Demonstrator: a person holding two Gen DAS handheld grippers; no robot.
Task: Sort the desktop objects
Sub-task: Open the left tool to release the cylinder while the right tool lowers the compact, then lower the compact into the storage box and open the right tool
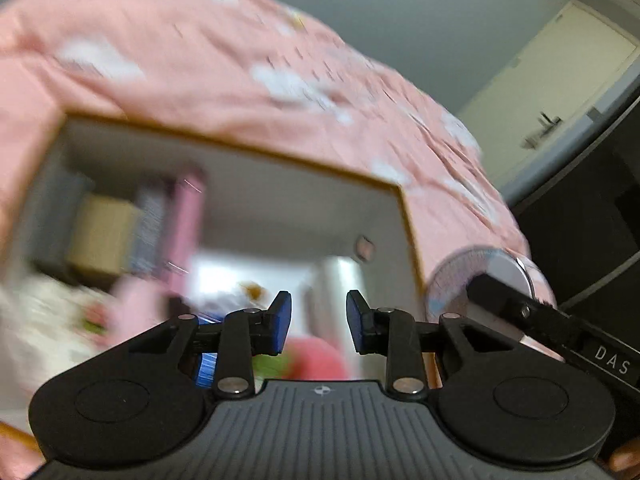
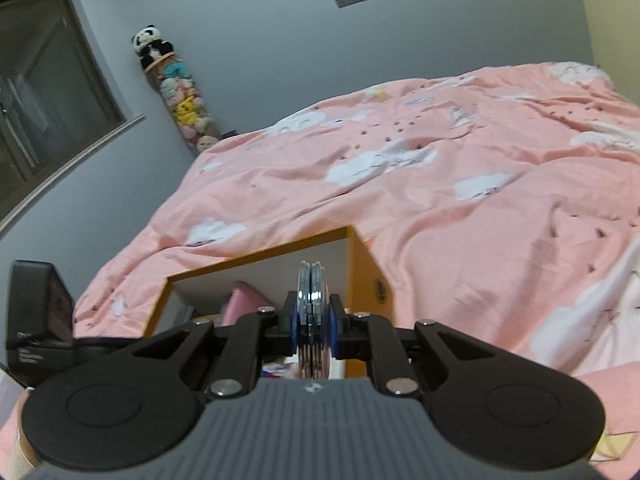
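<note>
My left gripper (image 1: 319,312) stands open, and nothing lies between its blue pads (image 1: 282,318). The left wrist view is blurred. Past the gripper is a box with an orange rim (image 1: 240,148) and white inner walls. Inside it stand a pink book (image 1: 188,220) and a beige one (image 1: 100,232). My right gripper (image 2: 313,320) is shut on a stack of thin round discs (image 2: 311,284), held edge-on above the same box (image 2: 260,258). The left wrist view shows those discs (image 1: 460,280) from the side, by the box's right wall.
A pink duvet (image 2: 440,200) with white clouds lies on the bed behind the box. A tall tube of plush toys (image 2: 176,92) stands in the corner beside a window (image 2: 40,80). A door (image 1: 552,92) and a dark cabinet (image 1: 592,220) are at the right.
</note>
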